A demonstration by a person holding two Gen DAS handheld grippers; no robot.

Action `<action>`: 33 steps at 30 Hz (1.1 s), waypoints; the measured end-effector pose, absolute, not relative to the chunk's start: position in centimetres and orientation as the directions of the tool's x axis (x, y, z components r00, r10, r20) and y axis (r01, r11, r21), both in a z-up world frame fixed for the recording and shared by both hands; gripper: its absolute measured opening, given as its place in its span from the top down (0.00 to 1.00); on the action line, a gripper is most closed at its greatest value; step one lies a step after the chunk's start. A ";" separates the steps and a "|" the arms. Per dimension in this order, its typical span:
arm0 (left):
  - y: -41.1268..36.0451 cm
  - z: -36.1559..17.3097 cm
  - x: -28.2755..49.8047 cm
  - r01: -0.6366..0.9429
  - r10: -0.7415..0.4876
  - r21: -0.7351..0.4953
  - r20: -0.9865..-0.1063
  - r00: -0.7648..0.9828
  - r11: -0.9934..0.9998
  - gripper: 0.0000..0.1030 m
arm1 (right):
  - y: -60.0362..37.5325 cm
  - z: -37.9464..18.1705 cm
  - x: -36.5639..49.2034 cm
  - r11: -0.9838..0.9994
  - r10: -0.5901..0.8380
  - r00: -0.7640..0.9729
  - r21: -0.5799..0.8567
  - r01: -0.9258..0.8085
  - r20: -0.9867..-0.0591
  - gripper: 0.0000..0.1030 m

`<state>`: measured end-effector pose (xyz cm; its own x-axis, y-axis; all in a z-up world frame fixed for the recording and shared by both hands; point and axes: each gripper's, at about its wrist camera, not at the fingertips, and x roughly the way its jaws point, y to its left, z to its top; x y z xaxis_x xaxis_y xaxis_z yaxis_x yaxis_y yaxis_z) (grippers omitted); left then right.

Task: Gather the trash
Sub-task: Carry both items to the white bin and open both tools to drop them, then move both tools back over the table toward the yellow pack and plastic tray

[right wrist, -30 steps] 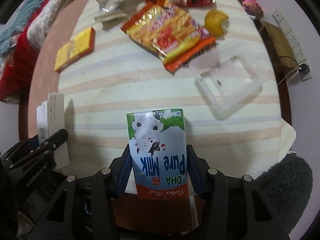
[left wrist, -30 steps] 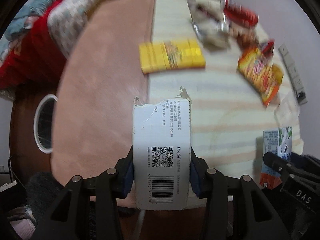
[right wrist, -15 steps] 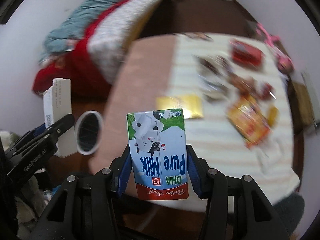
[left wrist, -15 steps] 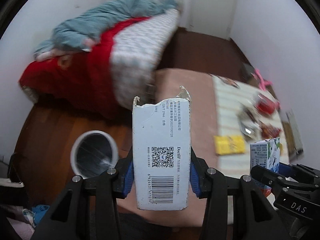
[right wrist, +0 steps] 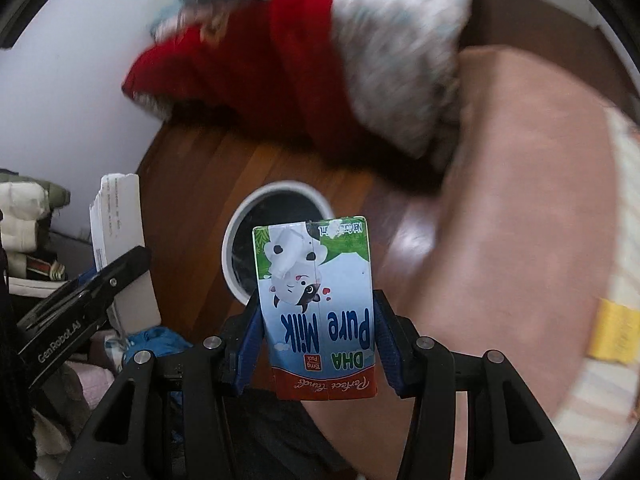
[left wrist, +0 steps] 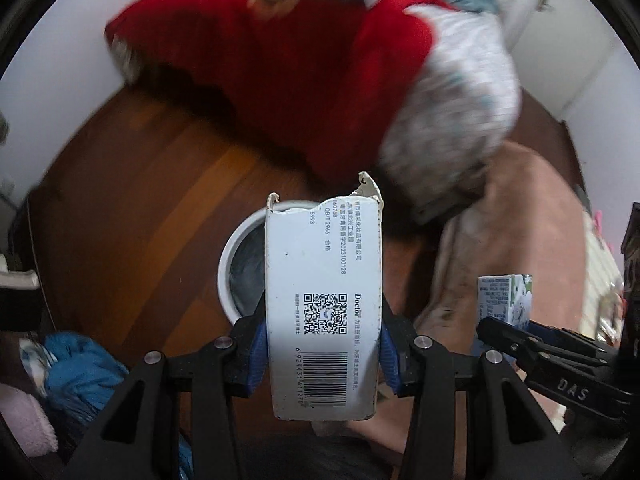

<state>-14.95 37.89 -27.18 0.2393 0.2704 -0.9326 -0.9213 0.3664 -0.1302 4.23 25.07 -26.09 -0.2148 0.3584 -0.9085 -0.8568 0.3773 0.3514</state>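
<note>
**Two cartons held over a white bin**

The left gripper is clamped on a torn white box, its blue pads pressed against both long sides. The box stands upright between the jaws, ragged top edge uppermost, with a barcode and a square code printed on its face. Behind and below it sits a round white bin with a dark inside, standing on a brown wooden floor; the box covers the bin's right half in this view.

The right gripper is clenched on a milk carton, printed with a cartoon cow and held with its lettering upside down. The same bin shows just beyond the carton's top edge. At the left of this view the other gripper's black finger and the white box appear; in the left view the carton stands at the right.

A red blanket and a white patterned quilt are heaped at the back, blurred. A pink mat spreads to the right of the bin, and blue cloth lies at the lower left.
</note>
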 end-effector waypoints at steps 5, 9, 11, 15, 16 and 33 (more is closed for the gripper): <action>42.3 -33.7 -16.6 -0.939 0.147 -0.194 -0.959 0.242 0.284 0.58 | 31.6 -34.1 2.0 0.378 0.251 -0.274 0.354 -0.855 -0.929 0.49; 44.2 -36.8 -17.3 -0.953 0.089 -0.208 -0.969 0.232 0.221 0.52 | 35.1 -38.6 0.6 0.365 0.187 -0.299 0.349 -0.863 -0.936 0.48; 44.6 -37.1 -18.0 -0.962 0.100 -0.198 -0.971 0.219 0.189 0.09 | 36.8 -39.9 0.4 0.353 0.164 -0.313 0.352 -0.867 -0.935 0.48; 44.6 -37.4 -19.6 -0.976 0.122 -0.153 -0.977 0.173 0.154 0.00 | 38.9 -41.8 0.5 0.353 0.137 -0.313 0.341 -0.871 -0.940 0.09; 44.4 -37.4 -19.9 -0.980 0.136 -0.129 -0.979 0.150 0.153 0.00 | 39.3 -41.9 0.7 0.350 0.134 -0.305 0.333 -0.876 -0.943 0.08; 37.0 -34.2 -19.7 -0.980 0.306 0.050 -0.952 0.012 0.193 0.00 | 33.6 -38.3 -0.7 0.243 0.133 -0.066 0.097 -0.965 -0.989 0.00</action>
<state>-19.74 37.05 -34.21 0.0121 0.3058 -0.9520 -0.9800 0.1929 0.0495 -0.67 33.60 -38.28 -0.0657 0.1331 -0.9889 -0.9651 0.2434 0.0969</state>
